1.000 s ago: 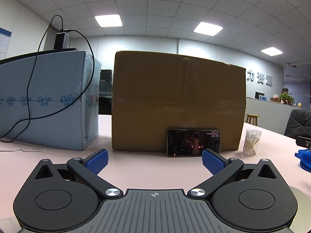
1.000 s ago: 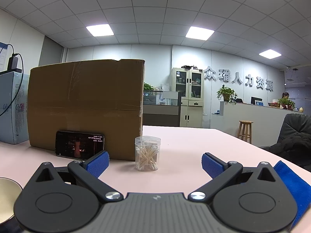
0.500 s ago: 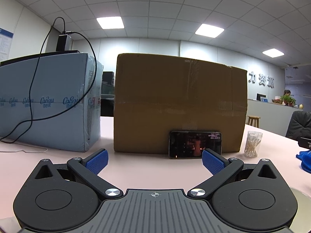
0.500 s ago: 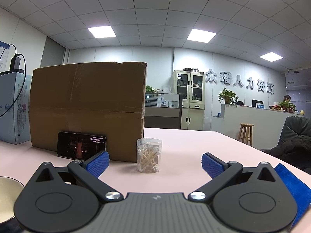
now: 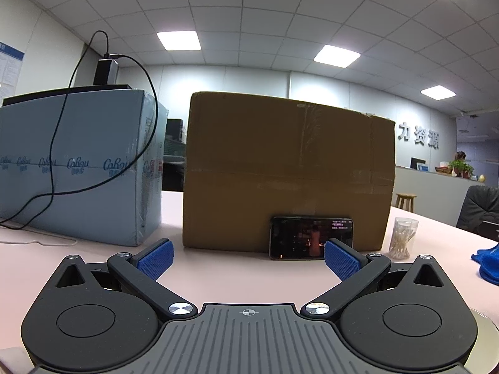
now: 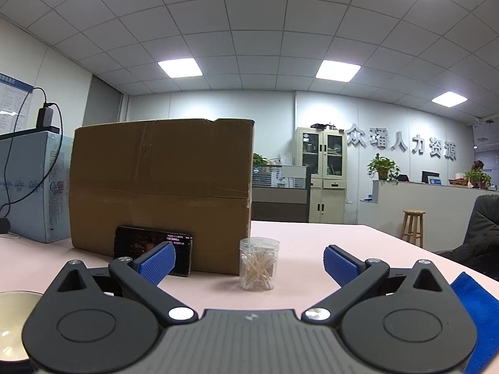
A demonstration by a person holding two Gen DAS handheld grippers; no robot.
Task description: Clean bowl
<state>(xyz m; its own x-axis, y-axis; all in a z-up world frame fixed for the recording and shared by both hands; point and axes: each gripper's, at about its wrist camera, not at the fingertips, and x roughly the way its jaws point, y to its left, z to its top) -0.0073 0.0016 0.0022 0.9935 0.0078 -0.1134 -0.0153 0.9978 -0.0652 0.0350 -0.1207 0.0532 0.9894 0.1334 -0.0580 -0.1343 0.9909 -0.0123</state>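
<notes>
A pale bowl [image 6: 12,321] shows at the lower left edge of the right wrist view, mostly hidden behind the gripper body; its rim [image 5: 485,339] also shows at the lower right of the left wrist view. A blue cloth [image 6: 474,314] lies on the pink table at the right; it also shows in the left wrist view [image 5: 488,263]. My left gripper [image 5: 248,257] is open and empty, above the table. My right gripper [image 6: 248,263] is open and empty, between the bowl and the cloth.
A brown cardboard box [image 5: 287,171] stands ahead with a phone [image 5: 312,238] leaning on it. A clear jar of cotton swabs [image 6: 258,263] stands beside it. A blue carton [image 5: 78,168] with a black cable stands at the left. A black chair [image 6: 483,233] is at the right.
Both views have shifted: the box, phone and swab jar sit a little lower and more to the right in the frames. Both grippers stay open.
</notes>
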